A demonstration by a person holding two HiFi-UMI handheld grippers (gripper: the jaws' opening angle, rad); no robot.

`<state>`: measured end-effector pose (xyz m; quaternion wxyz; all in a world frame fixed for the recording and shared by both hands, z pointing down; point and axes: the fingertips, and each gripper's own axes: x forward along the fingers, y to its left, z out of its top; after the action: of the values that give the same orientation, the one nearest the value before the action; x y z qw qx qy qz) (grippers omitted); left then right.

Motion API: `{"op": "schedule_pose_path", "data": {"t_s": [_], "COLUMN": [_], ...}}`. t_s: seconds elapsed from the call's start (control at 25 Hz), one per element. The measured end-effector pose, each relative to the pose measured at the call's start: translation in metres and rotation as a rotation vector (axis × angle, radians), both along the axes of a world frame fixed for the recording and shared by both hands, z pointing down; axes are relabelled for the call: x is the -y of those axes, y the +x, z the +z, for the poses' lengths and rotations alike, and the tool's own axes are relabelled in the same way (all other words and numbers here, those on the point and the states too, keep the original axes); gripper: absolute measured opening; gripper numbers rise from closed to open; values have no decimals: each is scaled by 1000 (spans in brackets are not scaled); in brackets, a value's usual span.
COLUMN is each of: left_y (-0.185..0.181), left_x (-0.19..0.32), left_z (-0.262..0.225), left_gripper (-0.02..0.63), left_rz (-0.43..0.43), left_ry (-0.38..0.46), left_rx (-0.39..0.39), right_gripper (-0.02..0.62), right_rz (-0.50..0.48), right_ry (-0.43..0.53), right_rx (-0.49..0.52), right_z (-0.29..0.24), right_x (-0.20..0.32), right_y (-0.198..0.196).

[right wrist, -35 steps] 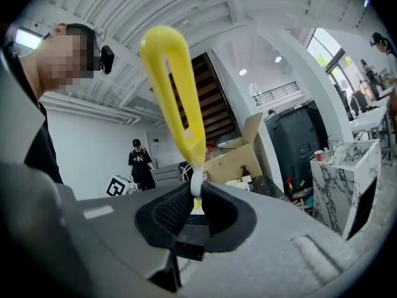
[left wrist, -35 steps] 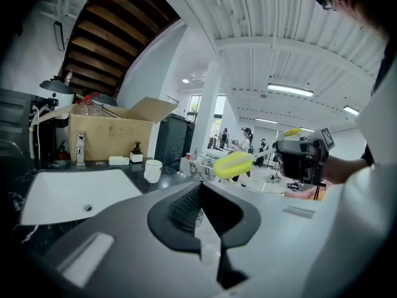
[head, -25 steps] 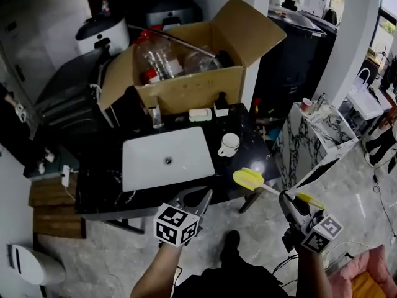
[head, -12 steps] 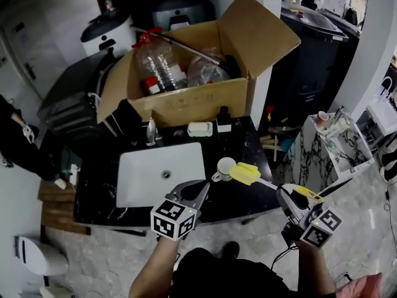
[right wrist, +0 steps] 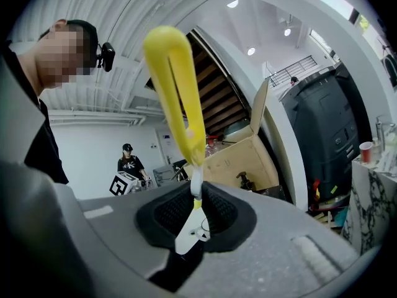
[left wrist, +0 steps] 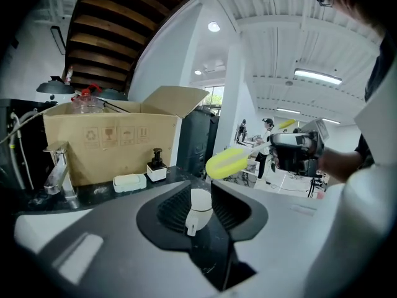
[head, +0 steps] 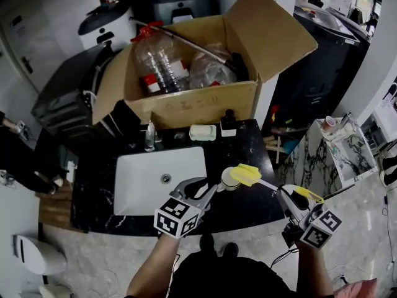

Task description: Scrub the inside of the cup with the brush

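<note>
One cup (head: 227, 182), one brush (head: 247, 174), one sink (head: 142, 182), one tap (head: 149, 136), one soap dish (head: 203, 132), one pump bottle (head: 229, 125), one cardboard box (head: 205, 107).

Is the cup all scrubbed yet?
Not yet. Done: the right gripper is shut on the yellow sponge brush. In hand: the left gripper, jaws just opening, faces the white handled cup on the black counter, not gripping it. Left: scrubbing inside.

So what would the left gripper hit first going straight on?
Probably the white cup, dead ahead of the left gripper. Its jaws have just been opening; nothing is between them yet, though depth is unclear.
</note>
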<state>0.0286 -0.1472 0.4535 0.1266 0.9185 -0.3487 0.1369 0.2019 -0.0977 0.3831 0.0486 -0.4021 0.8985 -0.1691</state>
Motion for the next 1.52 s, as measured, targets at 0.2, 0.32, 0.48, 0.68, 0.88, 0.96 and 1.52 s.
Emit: {"op": "schedule_pose_path", "data": {"t_s": [0.2, 0.32, 0.48, 0.68, 0.88, 0.96, 1.52], "left_y": [5, 8, 17, 38, 55, 61, 87], "left_x": [5, 9, 17, 22, 31, 33, 50], "left_z": [27, 46, 68, 89, 101, 105, 126], "left_gripper": [202, 298, 407, 448, 466, 471, 476], "left_rz": [96, 134, 188, 286, 318, 328, 272], "left_ry": [-17, -30, -38, -25, -29, -31, -28], "left_rx": [24, 29, 37, 62, 59, 63, 75], "right_gripper": [44, 44, 44, 44, 44, 44, 44], "right_rz": [14, 22, 37, 49, 33, 9, -254], "right_ry": [-50, -87, -145, -172, -152, -145, -141], "right_rx": [-53, -96, -142, -281, -325, -352, -498], "right_z": [13, 18, 16, 26, 25, 24, 36], "right_x": [27, 35, 37, 28, 29, 30, 49], "right_y": [-11, -21, -37, -37, -37, -40, -57]}}
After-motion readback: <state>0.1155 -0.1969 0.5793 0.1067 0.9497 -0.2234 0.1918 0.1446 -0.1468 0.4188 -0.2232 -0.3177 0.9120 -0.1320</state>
